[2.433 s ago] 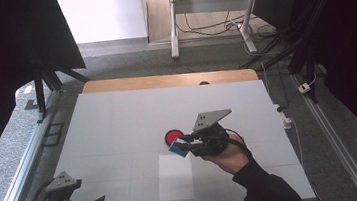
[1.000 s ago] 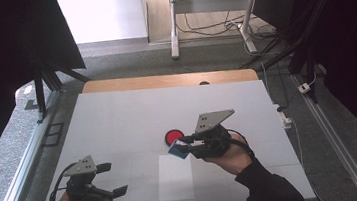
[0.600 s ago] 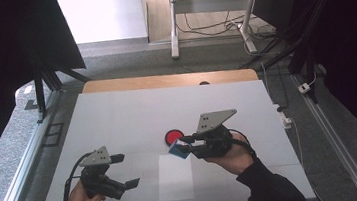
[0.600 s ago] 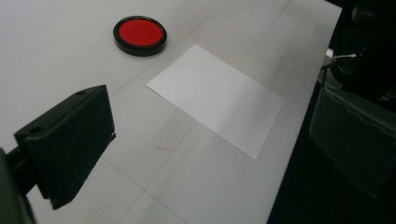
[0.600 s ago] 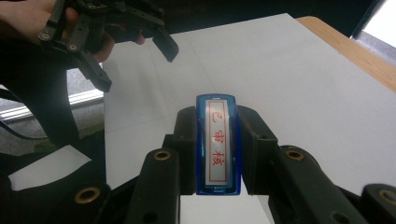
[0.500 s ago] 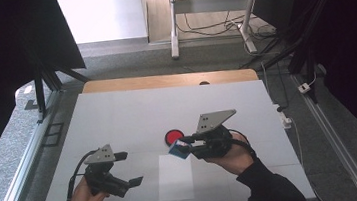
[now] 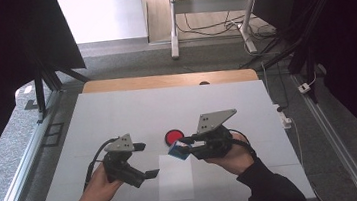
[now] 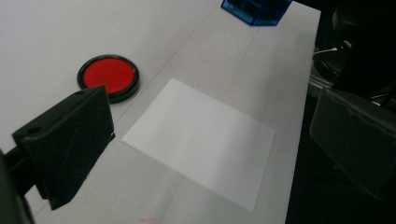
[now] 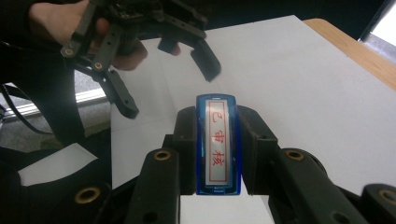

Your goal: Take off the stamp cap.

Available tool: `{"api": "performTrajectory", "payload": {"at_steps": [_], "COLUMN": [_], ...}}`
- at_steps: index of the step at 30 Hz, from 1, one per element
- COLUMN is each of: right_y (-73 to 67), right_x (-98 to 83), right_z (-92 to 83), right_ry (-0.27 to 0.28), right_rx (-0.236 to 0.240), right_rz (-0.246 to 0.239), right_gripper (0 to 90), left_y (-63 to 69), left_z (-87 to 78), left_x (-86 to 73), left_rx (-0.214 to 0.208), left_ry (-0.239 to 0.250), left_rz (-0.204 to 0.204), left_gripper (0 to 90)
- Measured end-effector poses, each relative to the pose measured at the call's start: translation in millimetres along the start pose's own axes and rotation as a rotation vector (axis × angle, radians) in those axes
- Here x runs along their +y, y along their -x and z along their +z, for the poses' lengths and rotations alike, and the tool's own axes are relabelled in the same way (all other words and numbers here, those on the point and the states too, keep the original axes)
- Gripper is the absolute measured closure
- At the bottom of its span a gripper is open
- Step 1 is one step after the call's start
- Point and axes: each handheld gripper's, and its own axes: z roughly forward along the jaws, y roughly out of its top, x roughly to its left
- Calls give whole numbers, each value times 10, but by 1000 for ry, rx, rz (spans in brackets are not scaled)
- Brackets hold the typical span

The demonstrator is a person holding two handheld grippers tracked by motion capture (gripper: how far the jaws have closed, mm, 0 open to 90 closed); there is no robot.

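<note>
Blue stamp (image 8: 256, 10) cut off by the top edge in the left gripper view, upper part unseen. In the high view, same stamp (image 7: 177, 151) mostly hidden between the jaws of the right gripper (image 7: 187, 147), lettering too small to read. Lower end of stamp (image 9: 218, 140) sunk behind gripper body in the right gripper view. Sheet of paper (image 9: 51, 170) there partly covered by dark gripper parts.

A wooden strip (image 7: 169, 80) edges the table (image 7: 117, 112); cables (image 7: 208, 24) lie beyond
</note>
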Motion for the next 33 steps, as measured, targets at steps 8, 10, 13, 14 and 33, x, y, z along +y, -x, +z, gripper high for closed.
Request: {"api": "performTrajectory", "payload": {"at_steps": [8, 10, 13, 14, 33], "right_y": [-1, -7, -17, -17, -88], "right_x": [-3, 0, 10, 10, 35], "right_z": [-24, -24, -32, -32, 1], "right_ry": [2, 3, 10, 10, 11], "right_rx": [8, 12, 31, 31, 125], "right_rz": [-17, -20, -17, -17, -33], "right_gripper": [713, 713, 713, 713, 713], "left_y": [25, 29, 31, 29, -21], "left_z": [204, 245, 309, 325, 383], "left_x": [201, 241, 286, 295, 288], "left_rx": [-42, -58, -90, -108, -238], "left_ry": [-13, -18, -25, -31, -12], "left_rz": [73, 92, 116, 132, 254], "left_gripper": [0, 0, 0, 0, 304]}}
